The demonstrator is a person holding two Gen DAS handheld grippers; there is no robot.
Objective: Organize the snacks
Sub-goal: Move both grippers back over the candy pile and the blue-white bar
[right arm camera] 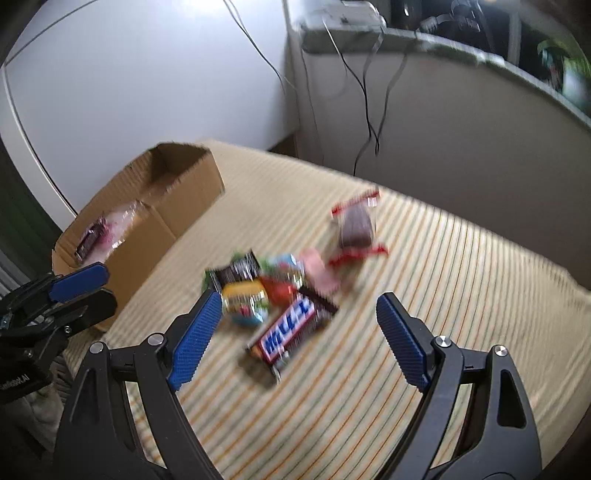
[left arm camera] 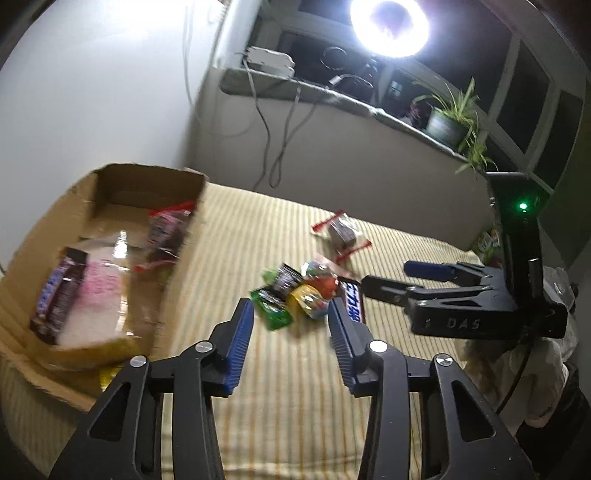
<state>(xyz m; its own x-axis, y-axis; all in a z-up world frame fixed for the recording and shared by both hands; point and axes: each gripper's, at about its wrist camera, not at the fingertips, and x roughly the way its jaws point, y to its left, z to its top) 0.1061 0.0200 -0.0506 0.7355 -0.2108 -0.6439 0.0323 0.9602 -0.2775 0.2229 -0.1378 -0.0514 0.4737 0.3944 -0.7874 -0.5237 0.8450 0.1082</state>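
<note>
A pile of small snack packets (left arm camera: 295, 295) lies on the striped cloth, with a brown Snickers bar (right arm camera: 291, 328) at its near edge and a clear red-edged packet (right arm camera: 356, 225) behind. The cardboard box (left arm camera: 110, 184) at the left holds a chocolate bar (left arm camera: 59, 295), a pink-and-white bag (left arm camera: 99, 291) and a red-edged packet (left arm camera: 166, 232). My left gripper (left arm camera: 291, 306) is open and empty, just short of the pile. My right gripper (right arm camera: 295, 302) is open and empty above the Snickers bar; it also shows in the left wrist view (left arm camera: 384, 277).
The striped cloth (right arm camera: 443, 295) covers the table. A wall and a windowsill with cables (left arm camera: 273, 122), a grey box (left arm camera: 269, 61), a potted plant (left arm camera: 454, 118) and a bright ring lamp (left arm camera: 389, 26) stand behind. The left gripper shows at the left edge of the right wrist view (right arm camera: 81, 288).
</note>
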